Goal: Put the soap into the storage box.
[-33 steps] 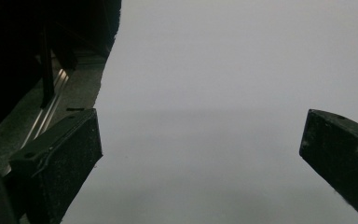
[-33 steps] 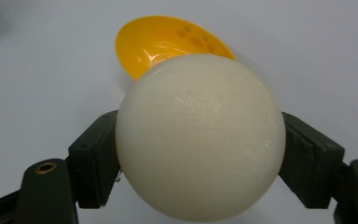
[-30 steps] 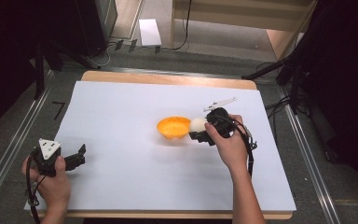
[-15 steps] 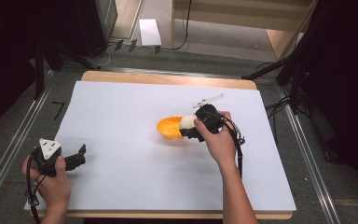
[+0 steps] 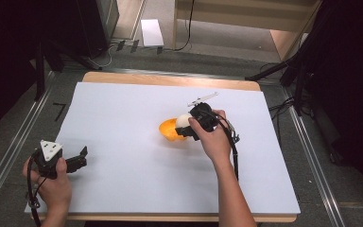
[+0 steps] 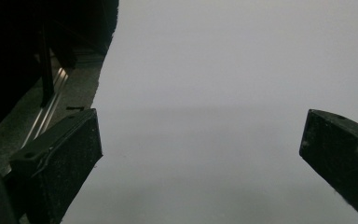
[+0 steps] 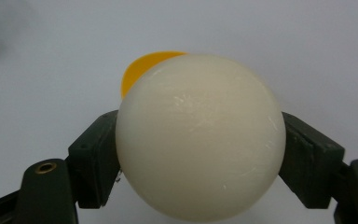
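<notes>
The right tool (image 5: 185, 126) is gripping a cream-white ball (image 5: 184, 120), its two black jaws pressing on the ball's opposite sides, as the right gripper view shows with the ball (image 7: 200, 137) sitting squarely between them. In the high view the right hand (image 5: 213, 137) is reaching in from the bottom edge, the forearm running up and slightly left across the white worktop (image 5: 123, 118), with the tool pointing left towards an orange bowl (image 5: 169, 130). The ball is hanging over the bowl's right rim, near the middle of the worktop; whether it is touching the bowl cannot be told. In the right gripper view a slice of the orange bowl (image 7: 142, 70) is peeking out behind the ball.

The left tool (image 5: 78, 161) is resting low at the worktop's near left corner, held in the left hand (image 5: 52, 182), its jaws standing wide apart with nothing between them, pointing right across the bare white surface.
</notes>
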{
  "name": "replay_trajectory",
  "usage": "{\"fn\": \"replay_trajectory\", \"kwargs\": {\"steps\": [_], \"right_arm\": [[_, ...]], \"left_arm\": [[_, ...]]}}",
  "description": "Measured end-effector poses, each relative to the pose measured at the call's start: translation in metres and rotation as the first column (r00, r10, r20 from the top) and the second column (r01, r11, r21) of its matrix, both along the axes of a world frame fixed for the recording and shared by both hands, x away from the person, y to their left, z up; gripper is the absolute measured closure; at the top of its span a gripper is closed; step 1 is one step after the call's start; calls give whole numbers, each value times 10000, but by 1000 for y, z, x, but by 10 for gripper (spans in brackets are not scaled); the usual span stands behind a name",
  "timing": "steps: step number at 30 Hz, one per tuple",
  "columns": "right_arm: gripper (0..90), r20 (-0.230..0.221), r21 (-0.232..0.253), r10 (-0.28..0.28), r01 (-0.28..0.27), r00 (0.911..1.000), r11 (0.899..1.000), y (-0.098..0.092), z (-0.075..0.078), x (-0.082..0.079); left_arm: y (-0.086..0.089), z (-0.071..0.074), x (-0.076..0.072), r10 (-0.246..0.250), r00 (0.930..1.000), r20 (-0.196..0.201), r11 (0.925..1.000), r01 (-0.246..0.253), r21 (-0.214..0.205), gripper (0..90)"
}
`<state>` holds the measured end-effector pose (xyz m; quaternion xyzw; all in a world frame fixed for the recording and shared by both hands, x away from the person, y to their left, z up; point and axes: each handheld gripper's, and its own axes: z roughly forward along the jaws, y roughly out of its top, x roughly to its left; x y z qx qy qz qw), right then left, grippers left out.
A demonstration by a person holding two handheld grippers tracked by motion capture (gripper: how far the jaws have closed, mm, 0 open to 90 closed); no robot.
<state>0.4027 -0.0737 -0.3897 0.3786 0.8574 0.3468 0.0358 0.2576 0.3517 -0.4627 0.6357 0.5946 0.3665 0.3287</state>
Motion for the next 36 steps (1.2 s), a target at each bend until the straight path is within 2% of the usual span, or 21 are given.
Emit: {"fn": "replay_trajectory", "kwargs": {"steps": [15, 36], "right_arm": [[234, -129, -22, -227, 226, 9997, 9997, 12, -8, 8], [234, -682, -366, -778, 754, 9946, 9965, 24, -24, 17]], "left_arm": [[0, 0, 1, -28, 10000, -60, 10000, 28, 35, 0], [0, 0, 1, -67, 9999, -90, 10000, 67, -31, 0]]}}
